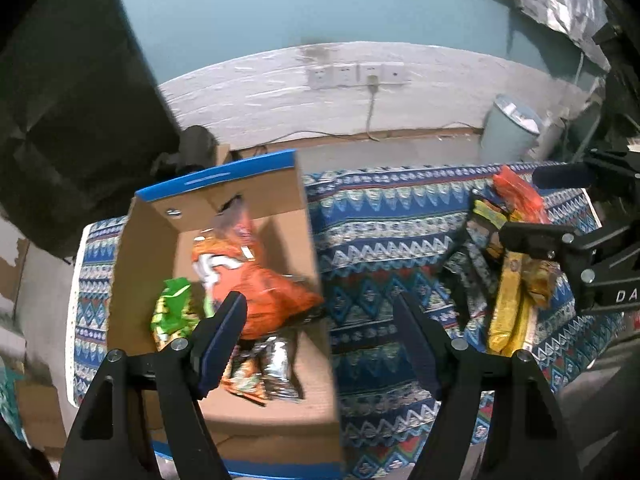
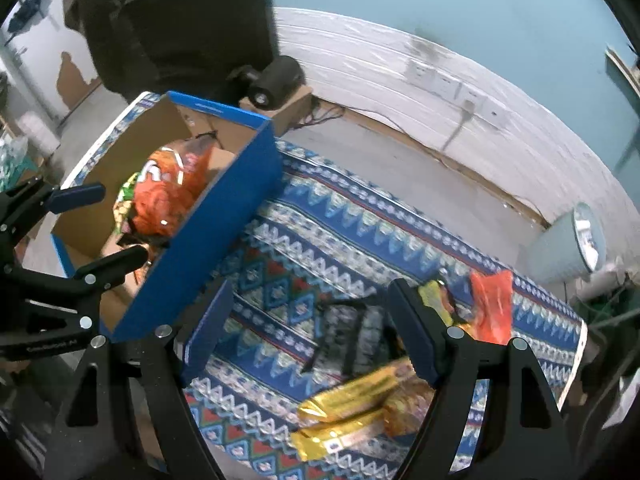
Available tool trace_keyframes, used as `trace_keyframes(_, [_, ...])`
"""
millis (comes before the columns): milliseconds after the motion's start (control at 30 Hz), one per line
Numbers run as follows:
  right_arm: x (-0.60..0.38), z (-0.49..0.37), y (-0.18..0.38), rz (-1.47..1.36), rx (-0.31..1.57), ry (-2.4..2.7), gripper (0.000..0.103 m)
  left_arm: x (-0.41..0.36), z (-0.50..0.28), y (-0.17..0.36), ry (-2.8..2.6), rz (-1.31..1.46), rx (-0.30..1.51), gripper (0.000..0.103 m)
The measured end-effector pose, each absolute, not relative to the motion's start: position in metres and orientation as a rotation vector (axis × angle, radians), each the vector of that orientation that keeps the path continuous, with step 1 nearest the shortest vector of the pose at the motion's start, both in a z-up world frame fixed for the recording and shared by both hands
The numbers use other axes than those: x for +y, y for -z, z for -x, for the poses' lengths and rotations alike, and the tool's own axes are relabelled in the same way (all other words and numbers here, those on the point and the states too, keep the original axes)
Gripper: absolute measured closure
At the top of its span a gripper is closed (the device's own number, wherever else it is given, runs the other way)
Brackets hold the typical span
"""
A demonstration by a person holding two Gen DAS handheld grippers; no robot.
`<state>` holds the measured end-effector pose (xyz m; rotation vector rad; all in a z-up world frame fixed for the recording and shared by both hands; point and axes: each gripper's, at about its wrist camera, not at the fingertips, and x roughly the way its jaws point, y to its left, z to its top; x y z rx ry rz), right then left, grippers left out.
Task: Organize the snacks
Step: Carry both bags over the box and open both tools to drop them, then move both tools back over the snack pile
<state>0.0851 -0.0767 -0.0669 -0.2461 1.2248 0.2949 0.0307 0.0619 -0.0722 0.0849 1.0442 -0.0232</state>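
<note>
A blue cardboard box [image 1: 148,264] [image 2: 224,216] stands at the table's left and holds a big orange chip bag [image 1: 256,280] [image 2: 168,196], a green snack bag [image 1: 172,312] and a silver packet [image 1: 276,364]. Loose snacks lie on the patterned cloth to the right: gold bars [image 2: 344,412] [image 1: 510,312], a black packet [image 2: 352,332] and a small orange bag [image 2: 492,304] [image 1: 518,196]. My left gripper [image 1: 320,320] is open and empty over the box's right wall. My right gripper [image 2: 308,312] is open and empty above the black packet.
The table wears a blue patterned cloth [image 2: 320,240]. A pale bin [image 2: 568,244] [image 1: 510,132] stands on the floor beyond the table's right end. A dark camera-like device [image 2: 276,76] sits on a carton behind the box. Wall sockets [image 1: 356,74] lie behind.
</note>
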Motion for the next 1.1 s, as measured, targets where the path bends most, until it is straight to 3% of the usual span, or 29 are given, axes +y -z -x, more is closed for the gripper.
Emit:
trace_keyframes(700, [-0.216, -0.059, 0.064, 0.113, 1.242, -0.101, 0.023, -0.034, -0.073, 0.120, 0.123, -0.107, 1.222, 0.026])
trace_keyframes(1100, [-0.266, -0.047, 0.120, -0.199, 1.359, 0.005, 0.023, -0.067, -0.085, 0.151, 0.118, -0.152, 1.279, 0.022])
